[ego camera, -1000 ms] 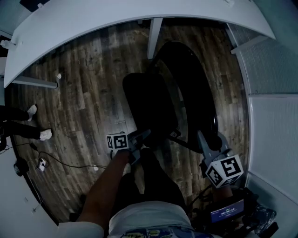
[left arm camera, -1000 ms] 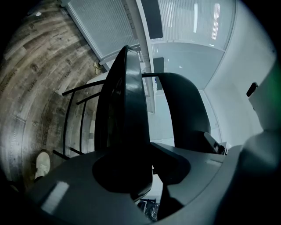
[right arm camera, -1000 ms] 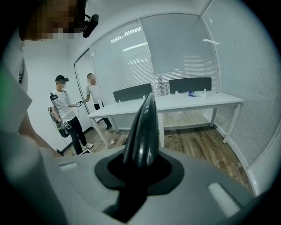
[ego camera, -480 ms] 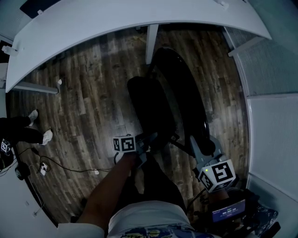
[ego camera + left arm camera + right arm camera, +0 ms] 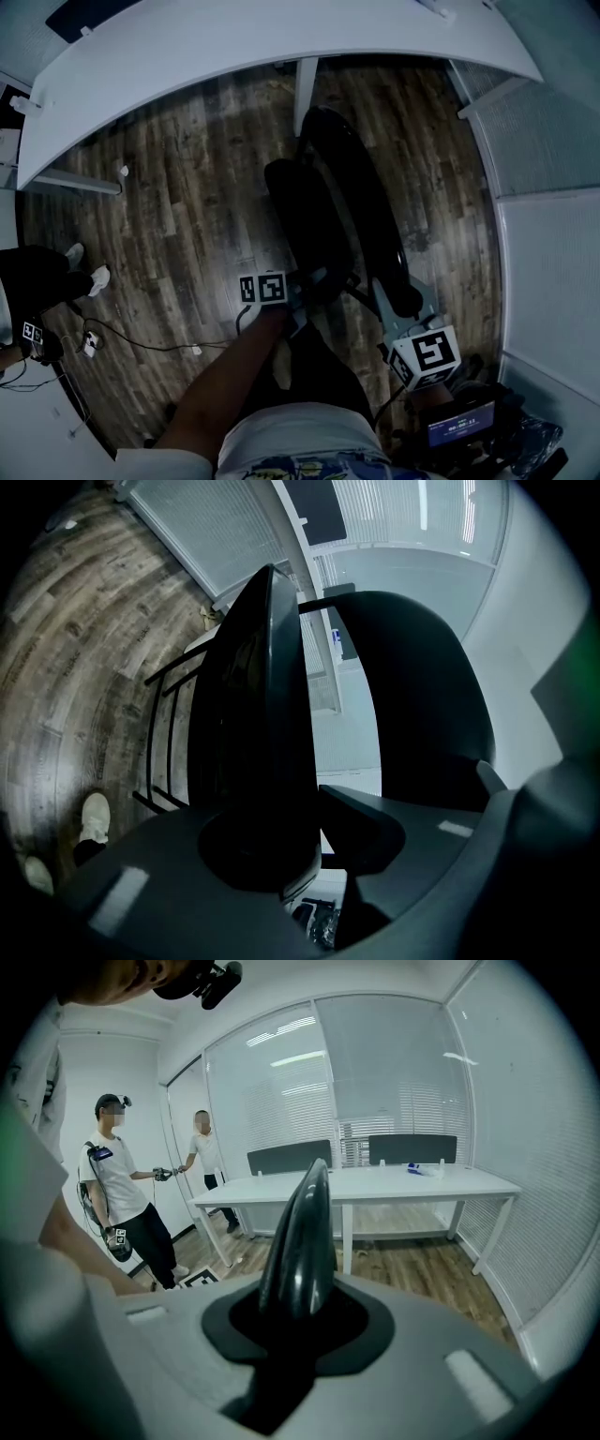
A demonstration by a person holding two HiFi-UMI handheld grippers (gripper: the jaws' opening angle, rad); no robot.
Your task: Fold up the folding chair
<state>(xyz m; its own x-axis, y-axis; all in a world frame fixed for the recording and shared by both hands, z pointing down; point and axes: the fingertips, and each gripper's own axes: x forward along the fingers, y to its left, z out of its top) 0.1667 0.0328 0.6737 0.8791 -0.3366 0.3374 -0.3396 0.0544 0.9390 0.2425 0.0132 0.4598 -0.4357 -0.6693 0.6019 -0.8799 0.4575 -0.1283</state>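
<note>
Head view, left gripper [image 5: 312,282] jaws clamping chair seat [image 5: 307,217], right gripper [image 5: 397,306] gripping backrest [image 5: 361,192]

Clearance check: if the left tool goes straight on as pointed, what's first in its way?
The chair seat: the left tool is clamped on its edge. Backrest stands beside that line.

We logged the folding chair [image 5: 361,197] as glossy black throughout; the floor [image 5: 178,178] was brown wood-grain planking; the table [image 5: 234,42] was plain white; the left gripper [image 5: 314,279] and right gripper [image 5: 398,302] were grey, and their cubes showed black squares on white.
</note>
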